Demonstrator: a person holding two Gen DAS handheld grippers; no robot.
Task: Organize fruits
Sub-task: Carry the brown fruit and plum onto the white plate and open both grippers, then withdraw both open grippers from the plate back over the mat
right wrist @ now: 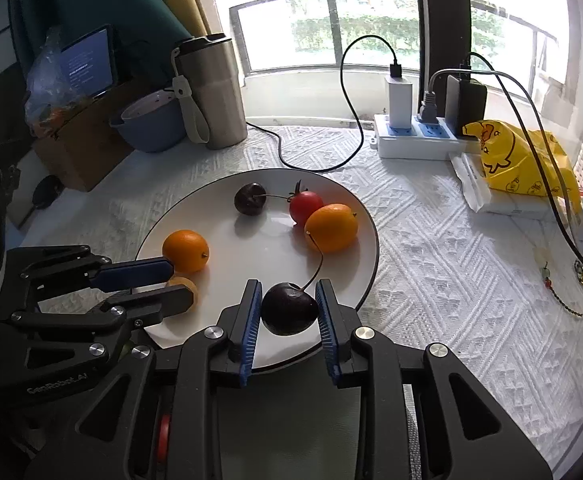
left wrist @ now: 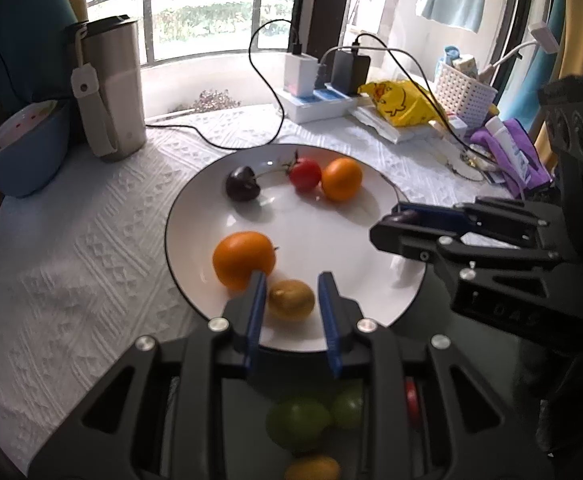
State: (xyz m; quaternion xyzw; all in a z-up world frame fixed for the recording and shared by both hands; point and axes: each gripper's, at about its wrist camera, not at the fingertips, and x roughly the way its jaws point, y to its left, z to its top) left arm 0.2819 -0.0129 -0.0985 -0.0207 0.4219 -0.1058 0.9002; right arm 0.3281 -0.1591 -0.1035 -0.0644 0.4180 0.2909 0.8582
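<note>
A white plate (left wrist: 303, 232) (right wrist: 259, 240) holds a dark cherry (left wrist: 242, 184) (right wrist: 249, 199), a red cherry tomato (left wrist: 305, 174) (right wrist: 305, 206) and two oranges (left wrist: 341, 179) (left wrist: 244, 259) (right wrist: 331, 227) (right wrist: 185, 250). My left gripper (left wrist: 291, 296) (right wrist: 171, 282) is open, its pads on either side of a small yellow fruit (left wrist: 291, 300) (right wrist: 185, 284) lying on the plate's near edge. My right gripper (right wrist: 289, 306) (left wrist: 395, 224) is shut on a second dark cherry (right wrist: 289, 308) with a long stem, just above the plate's near right rim.
Green fruits (left wrist: 299, 422) and another yellow one (left wrist: 313, 468) lie below my left gripper. A steel tumbler (left wrist: 113, 88) and blue bowl (left wrist: 23, 148) stand far left. A power strip (right wrist: 415, 140), cables, yellow bag (right wrist: 515, 160) and white basket (left wrist: 463, 92) are far right.
</note>
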